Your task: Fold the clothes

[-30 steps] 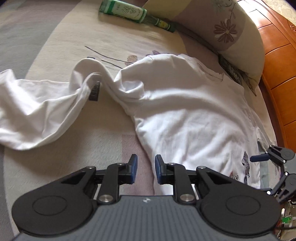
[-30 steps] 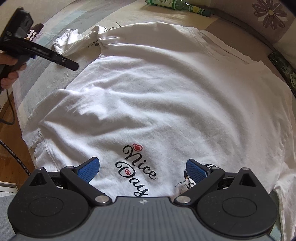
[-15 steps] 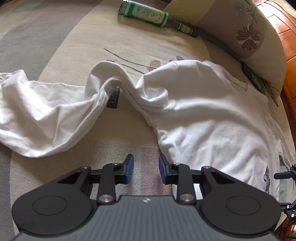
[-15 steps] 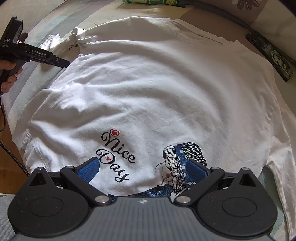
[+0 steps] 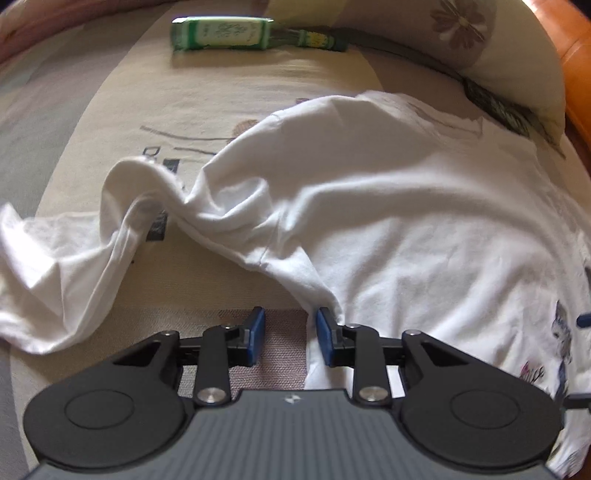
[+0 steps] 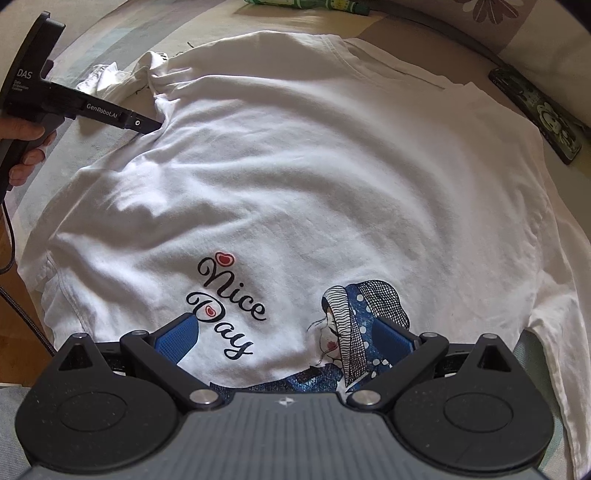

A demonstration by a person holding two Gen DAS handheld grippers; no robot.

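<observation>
A white T-shirt (image 6: pixel 314 177) with a "Nice Day" print (image 6: pixel 225 302) lies spread on the bed. Its body also shows in the left wrist view (image 5: pixel 424 229), with one long sleeve (image 5: pixel 66 273) bunched out to the left. My left gripper (image 5: pixel 290 334) is open with a narrow gap, low at the shirt's side edge below the armpit; its right pad touches the cloth. It shows in the right wrist view (image 6: pixel 147 123) at the shirt's left side. My right gripper (image 6: pixel 286 338) is wide open over the printed hem, holding nothing.
A green bottle (image 5: pixel 236 33) lies at the far end of the bed. A flowered pillow (image 5: pixel 491 48) and a dark patterned case (image 6: pixel 535 110) sit to the right, by the wooden bed frame (image 5: pixel 576 70). A cable (image 6: pixel 11 258) hangs at the left edge.
My left gripper has moved forward to the shirt's side edge and its jaws have widened a little. My right gripper has drawn back toward the hem, still wide open.
</observation>
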